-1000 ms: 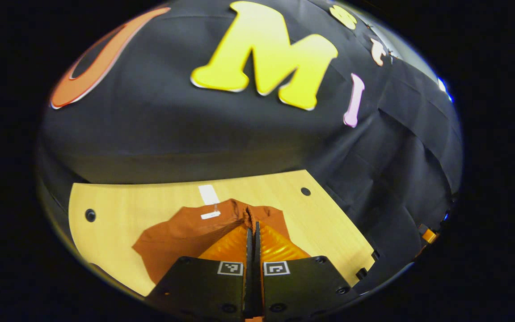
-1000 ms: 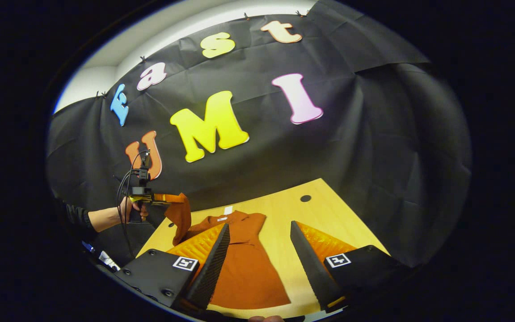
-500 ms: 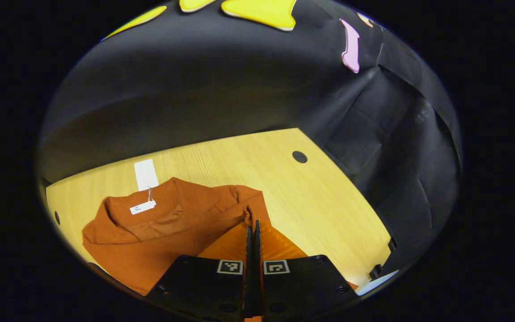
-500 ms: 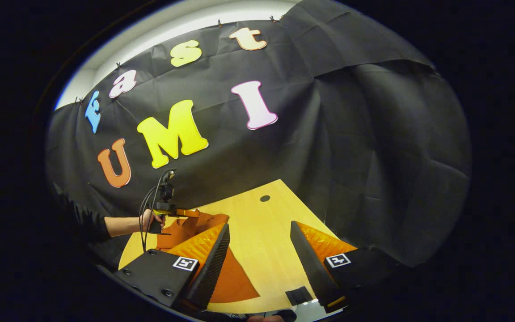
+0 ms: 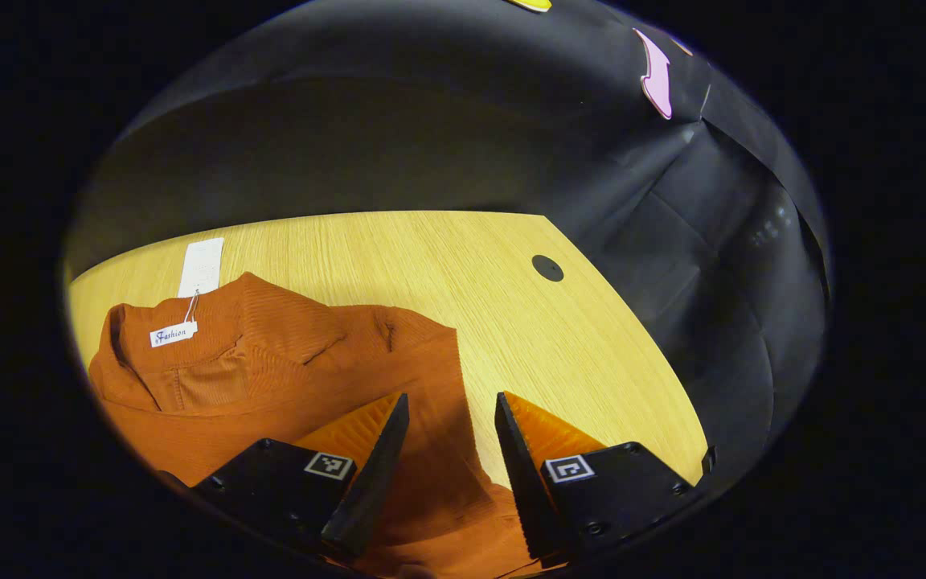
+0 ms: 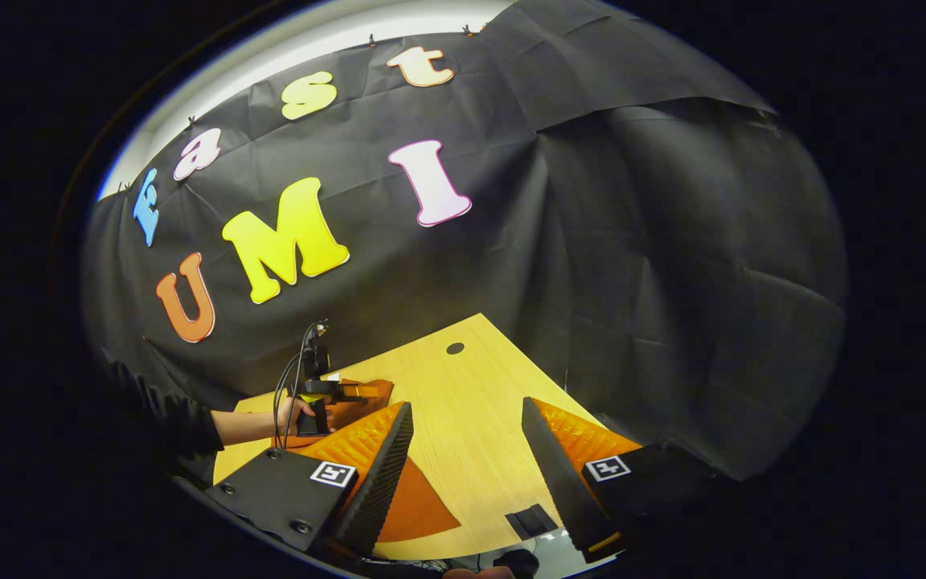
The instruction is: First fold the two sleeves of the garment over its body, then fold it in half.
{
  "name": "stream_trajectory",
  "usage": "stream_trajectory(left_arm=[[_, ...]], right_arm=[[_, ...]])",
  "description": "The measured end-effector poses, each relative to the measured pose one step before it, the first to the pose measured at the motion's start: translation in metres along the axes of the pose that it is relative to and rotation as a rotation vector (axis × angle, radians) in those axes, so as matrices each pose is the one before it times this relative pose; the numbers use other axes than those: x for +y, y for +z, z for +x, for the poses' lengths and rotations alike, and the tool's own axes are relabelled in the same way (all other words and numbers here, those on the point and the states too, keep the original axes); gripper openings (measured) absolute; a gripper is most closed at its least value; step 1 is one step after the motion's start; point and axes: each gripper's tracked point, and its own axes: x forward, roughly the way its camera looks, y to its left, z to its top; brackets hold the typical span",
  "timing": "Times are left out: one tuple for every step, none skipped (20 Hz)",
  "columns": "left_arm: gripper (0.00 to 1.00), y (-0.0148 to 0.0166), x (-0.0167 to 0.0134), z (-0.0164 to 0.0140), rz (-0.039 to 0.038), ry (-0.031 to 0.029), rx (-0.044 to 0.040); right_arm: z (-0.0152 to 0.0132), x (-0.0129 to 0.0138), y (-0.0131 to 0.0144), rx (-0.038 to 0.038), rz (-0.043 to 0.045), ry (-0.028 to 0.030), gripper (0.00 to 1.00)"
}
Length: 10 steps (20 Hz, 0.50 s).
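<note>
1. Your left gripper (image 5: 447,418) is released: in the left gripper view its two fingers stand spread apart, with nothing between them but the cloth lying below.
2. The garment (image 5: 286,386), a rust-orange ribbed top, lies on the wooden table (image 5: 447,265). Its collar (image 5: 149,378) sits to the left in the left gripper view, with a small white neck label (image 5: 173,334) inside it and a white hang tag (image 5: 202,266) lying on the bare wood just beyond the collar.
3. In that same view, a fold of orange cloth runs from the shoulder area down between your left gripper's fingers and on toward the lower edge of the view. Whether this fold is a sleeve laid over the body, you cannot tell for sure from here.
4. Your right gripper (image 6: 463,434) is also released, its fingers wide apart above bare table, with one corner of the garment (image 6: 419,507) showing between them at the lower left.
5. In the right gripper view you can see your left hand (image 6: 290,410) and dark sleeve (image 6: 182,422) farther off, holding the left gripper (image 6: 334,390) low over the garment at the far left part of the table.
6. A round dark hole (image 5: 547,268) marks the table near its far right corner, well apart from the garment; it shows in the right gripper view too.
</note>
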Motion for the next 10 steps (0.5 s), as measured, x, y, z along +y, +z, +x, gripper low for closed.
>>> stream_trajectory(left_arm=[[0.92, 0.00284, 0.00442, -0.00635, 0.01863, 0.02229, -0.02606], [0.82, 0.00506, 0.00009, -0.00958, 0.00464, 0.01061, -0.02667], [0.85, 0.00433, -0.00097, -0.01044, -0.00551, 0.00401, -0.03031], [0.86, 0.00494, 0.00106, -0.01322, -0.01247, -0.00086, -0.03368], [0.91, 0.00792, -0.00039, -0.01608, -0.0108, -0.00261, -0.03994], [0.93, 0.01302, -0.0004, -0.01908, -0.002, 0.01994, -0.04874], [0.98, 0.01567, -0.00089, -0.02111, 0.00356, 0.01859, -0.04734], [0.99, 0.01458, 0.00167, -0.02242, 0.0098, 0.0177, -0.05203], [0.99, 0.01558, 0.00099, -0.02235, 0.01608, 0.01128, -0.05445], [0.99, 0.01681, -0.00022, -0.0226, 0.01488, 0.00438, -0.05204]], right_arm=[[0.00238, 0.00464, 0.00268, -0.0022, -0.01041, 0.01075, 0.88], [0.00417, 0.00627, 0.0014, -0.00333, -0.01232, 0.01156, 0.88], [0.0048, 0.00656, 0.00243, -0.00396, -0.00951, 0.01344, 0.88], [0.00602, 0.00863, 0.00186, -0.00268, -0.0071, 0.01823, 0.88], [0.00647, 0.0092, 0.00177, -0.00393, -0.00714, 0.01803, 0.89], [0.00707, 0.00825, 0.00172, -0.00694, -0.00409, 0.01349, 0.89], [0.00795, 0.01112, 0.00323, -0.00668, -0.00716, 0.02036, 0.9], [0.00742, 0.00946, 0.00174, -0.00639, -0.00783, 0.01428, 0.9], [0.00729, 0.0106, 0.00294, -0.0075, -0.011, 0.01987, 0.94], [0.00692, 0.01233, 0.00275, -0.00763, -0.00869, 0.02239, 0.9]])
